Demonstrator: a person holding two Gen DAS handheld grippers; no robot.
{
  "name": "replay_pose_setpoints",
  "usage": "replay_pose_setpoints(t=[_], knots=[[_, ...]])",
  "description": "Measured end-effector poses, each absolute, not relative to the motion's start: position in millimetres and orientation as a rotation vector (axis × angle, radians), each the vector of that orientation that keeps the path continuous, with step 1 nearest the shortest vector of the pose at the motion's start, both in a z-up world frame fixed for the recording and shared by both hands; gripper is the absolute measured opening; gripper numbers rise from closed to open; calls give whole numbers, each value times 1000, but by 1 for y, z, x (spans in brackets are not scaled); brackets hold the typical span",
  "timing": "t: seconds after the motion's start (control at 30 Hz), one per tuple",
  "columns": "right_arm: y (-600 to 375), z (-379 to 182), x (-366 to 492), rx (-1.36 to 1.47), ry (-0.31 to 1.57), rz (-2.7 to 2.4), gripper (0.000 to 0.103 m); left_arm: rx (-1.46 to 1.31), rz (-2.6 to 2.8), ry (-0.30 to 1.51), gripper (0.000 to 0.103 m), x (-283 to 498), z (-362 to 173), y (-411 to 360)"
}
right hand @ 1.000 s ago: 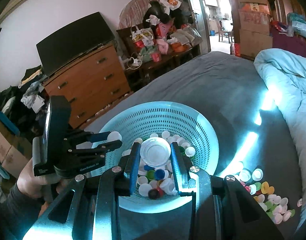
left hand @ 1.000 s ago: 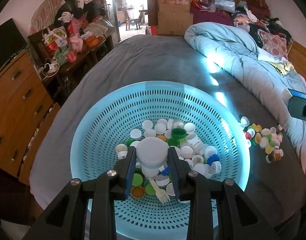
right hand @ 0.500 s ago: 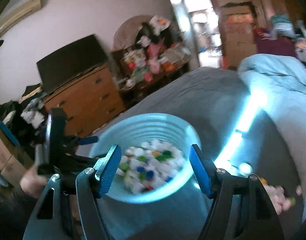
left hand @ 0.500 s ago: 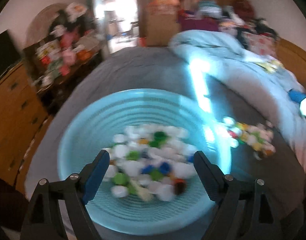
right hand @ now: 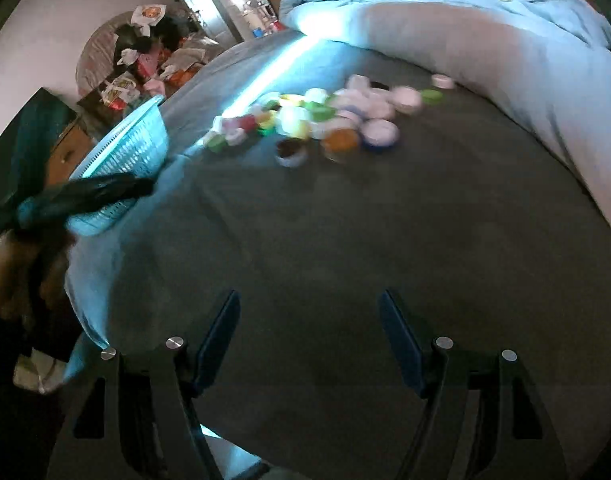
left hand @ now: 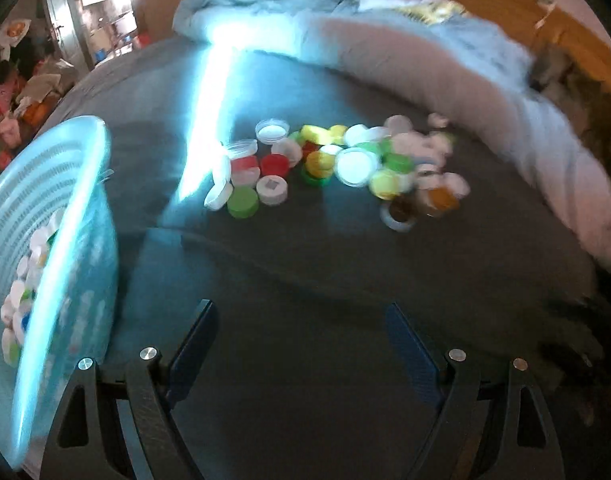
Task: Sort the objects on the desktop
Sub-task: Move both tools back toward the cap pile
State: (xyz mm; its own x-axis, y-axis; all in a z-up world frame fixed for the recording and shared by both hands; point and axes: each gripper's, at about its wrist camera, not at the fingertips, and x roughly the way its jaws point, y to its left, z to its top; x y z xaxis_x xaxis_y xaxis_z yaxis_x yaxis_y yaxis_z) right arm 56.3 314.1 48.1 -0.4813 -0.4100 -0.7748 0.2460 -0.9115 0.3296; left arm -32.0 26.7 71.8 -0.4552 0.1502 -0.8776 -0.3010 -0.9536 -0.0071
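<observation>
A pile of coloured bottle caps (left hand: 337, 164) lies on the grey bedsheet; it also shows in the right wrist view (right hand: 325, 120). A light blue perforated basket (left hand: 77, 208) holding several caps sits at the left; it shows in the right wrist view (right hand: 121, 160) too. My left gripper (left hand: 301, 328) is open and empty over bare sheet, short of the pile. My right gripper (right hand: 309, 316) is open and empty, also short of the pile. The left gripper (right hand: 101, 190) shows blurred in front of the basket in the right wrist view.
A rolled light blue duvet (left hand: 425, 64) lies behind and right of the caps. A wooden headboard (left hand: 565, 32) stands at the far right. A cluttered side table (right hand: 145, 68) and wooden dresser (right hand: 69, 152) stand beyond the bed's left edge.
Both grippers let go of their white lids over the basket and opened. Both then swung right, from the basket toward the cap pile on the sheet.
</observation>
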Motion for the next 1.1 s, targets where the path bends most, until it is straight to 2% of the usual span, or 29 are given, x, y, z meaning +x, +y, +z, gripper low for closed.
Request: replay_pose_setpoints(t=[0.27,0.37,0.4,0.53,0.57,0.77,0.83,0.93,1.1], knots=[[353,23,68,1278,-219,-2458,67,-1514,2596,295,92,-172,75,68],[348,24,71,1245,-159,-2469,72,-1500,2700,587,92,-225,61,85],[347,24,72,1234,-145,-2467,76,-1522,2721,620,93,-239,54,80],[349,23,72,1206,-156,-2467,78,-1763,2721,549,99,-277,13,41],[350,23,72,1202,-162,-2465,79,-1740,2760,478,102,-275,13,33],[342,19,70,1171,-142,-2466,92,-1698,2580,426,100,-208,9,52],[338,18,70,1169,-115,-2470,96,-1683,2532,356,100,-175,8,52],[335,18,70,1169,-93,-2477,97,-1670,2474,291,100,-135,12,48],[331,17,71,1172,-57,-2491,98,-1603,2412,304,100,-77,24,40]])
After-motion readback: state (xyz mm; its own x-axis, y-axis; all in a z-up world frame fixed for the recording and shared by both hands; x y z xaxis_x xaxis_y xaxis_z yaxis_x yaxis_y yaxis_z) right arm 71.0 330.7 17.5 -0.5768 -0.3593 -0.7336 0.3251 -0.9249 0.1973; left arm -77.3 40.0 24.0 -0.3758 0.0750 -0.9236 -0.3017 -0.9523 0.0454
